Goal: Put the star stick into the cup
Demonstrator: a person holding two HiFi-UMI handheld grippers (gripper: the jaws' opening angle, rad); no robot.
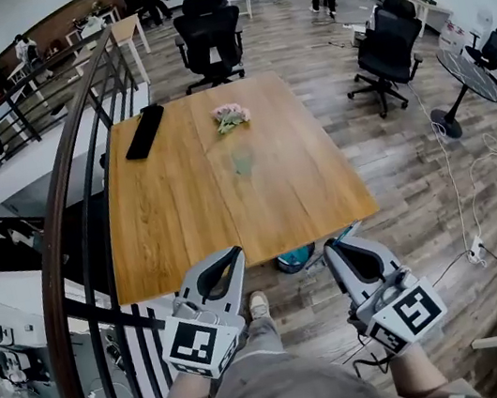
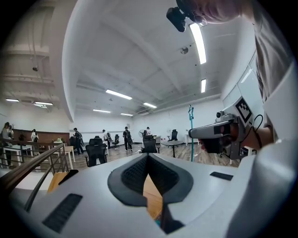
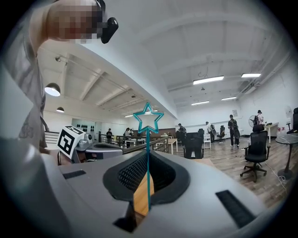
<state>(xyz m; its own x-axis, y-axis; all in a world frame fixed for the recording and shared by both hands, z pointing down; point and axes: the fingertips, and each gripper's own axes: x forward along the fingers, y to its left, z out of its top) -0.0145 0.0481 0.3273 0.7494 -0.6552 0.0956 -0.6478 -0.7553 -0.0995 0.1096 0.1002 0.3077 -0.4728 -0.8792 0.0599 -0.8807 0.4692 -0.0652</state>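
One star stick [image 3: 148, 139] clamped in right tongs [image 3: 148, 160]

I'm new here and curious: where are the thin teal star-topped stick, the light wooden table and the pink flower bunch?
Thin teal star-topped stick [image 3: 148, 148]: right gripper view, on its shaft below the star.
Light wooden table [image 1: 185, 214]: head view, on the bare top.
Pink flower bunch [image 1: 230, 116]: head view, on the blossoms.

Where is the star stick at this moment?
In the right gripper view, the star stick stands upright, clamped between the jaws of the right gripper, its star above them.
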